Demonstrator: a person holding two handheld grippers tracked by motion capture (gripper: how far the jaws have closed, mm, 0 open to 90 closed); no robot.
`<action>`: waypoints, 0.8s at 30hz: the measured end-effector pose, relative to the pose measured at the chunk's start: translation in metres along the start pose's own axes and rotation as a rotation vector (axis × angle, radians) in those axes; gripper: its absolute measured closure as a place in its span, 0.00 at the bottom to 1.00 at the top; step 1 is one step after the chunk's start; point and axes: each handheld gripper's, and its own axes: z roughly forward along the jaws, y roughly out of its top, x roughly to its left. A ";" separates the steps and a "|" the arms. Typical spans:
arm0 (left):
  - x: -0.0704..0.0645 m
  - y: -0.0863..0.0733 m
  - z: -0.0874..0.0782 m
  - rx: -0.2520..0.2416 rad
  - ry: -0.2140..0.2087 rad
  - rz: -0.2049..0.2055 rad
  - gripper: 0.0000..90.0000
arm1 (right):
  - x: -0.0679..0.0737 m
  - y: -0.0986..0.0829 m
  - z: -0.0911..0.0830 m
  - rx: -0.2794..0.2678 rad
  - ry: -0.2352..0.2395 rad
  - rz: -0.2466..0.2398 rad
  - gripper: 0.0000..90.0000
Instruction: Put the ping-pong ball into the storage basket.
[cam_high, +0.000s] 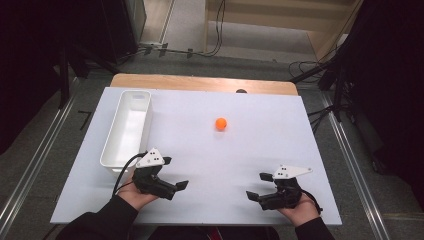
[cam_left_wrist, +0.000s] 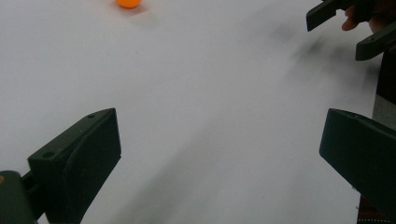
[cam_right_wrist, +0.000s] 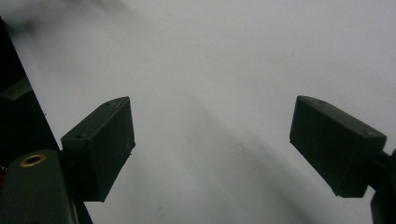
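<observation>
At the bottom of the high view the left gripper and right gripper rest low near the table's front edge, jaws spread wide and holding nothing, tips turned inward. Nothing looks started. Likely next is a reach up-frame to the orange ball at centre, perhaps bound for the white bin at upper left.

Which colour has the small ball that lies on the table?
The ball is plain orange; the high view shows it best.
</observation>
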 end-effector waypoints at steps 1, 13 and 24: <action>0.001 0.001 0.001 0.002 0.004 -0.001 0.00 | 0.000 0.000 0.000 0.000 0.000 0.000 0.14; 0.006 0.004 0.008 -0.006 0.023 -0.013 0.00 | 0.000 0.000 0.000 0.002 -0.002 -0.002 0.14; 0.011 0.010 0.015 0.003 0.044 -0.025 0.00 | 0.001 0.000 0.001 0.007 0.002 -0.007 0.14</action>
